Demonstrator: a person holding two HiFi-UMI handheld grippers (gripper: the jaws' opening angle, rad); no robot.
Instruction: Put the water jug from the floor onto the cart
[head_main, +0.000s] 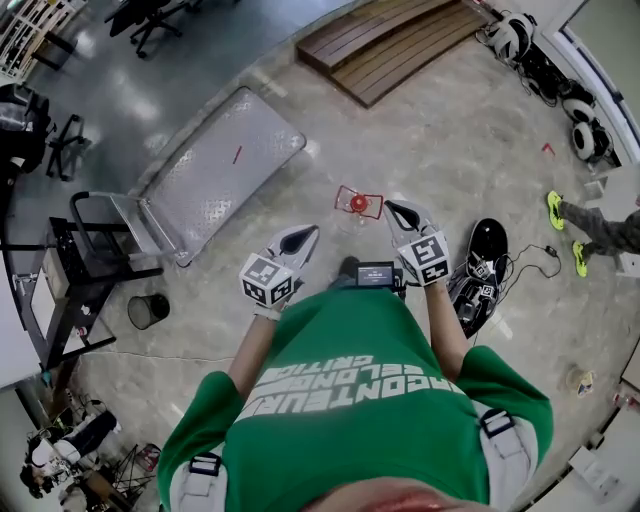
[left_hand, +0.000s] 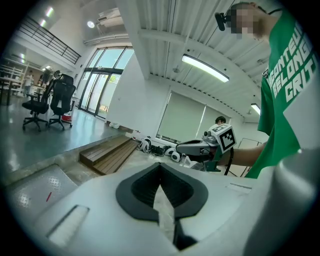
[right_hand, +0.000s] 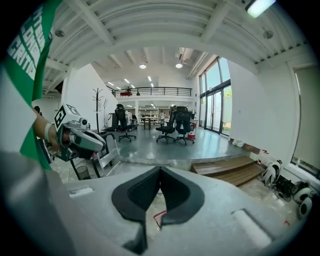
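**A:** What's the biggest thing near the grippers?

**B:** The cart (head_main: 215, 165). It sits ahead of the left gripper (head_main: 297, 240) and off to its left. It has a flat grey deck of patterned metal, low on the floor (head_main: 450, 130), and a dark tube handle (head_main: 95, 215) at the end further to the left.

**A:** And the water jug?

**B:** The water jug (head_main: 358, 203) is on the floor just ahead of the right gripper (head_main: 402, 213) and a little to its left, so it is almost between the two tips. Its clear body is faint against the pale floor (the head view looks straight down on it). A red cap faces up in the middle, with a thin red frame around it. It stands apart from the cart.

**A:** What are the jaws doing?

**B:** Both pairs are closed together with nothing gripped, and neither gripper touches the jug.

**A:** Is there room to move?

**B:** Bare floor runs from the jug to the cart's near long edge. A wooden step (head_main: 385, 40) lies far ahead of the right gripper, and a black bag (head_main: 485, 260) with cables lies near its right side. A small black bin (head_main: 147, 311) stands to the left of the left gripper and behind it.
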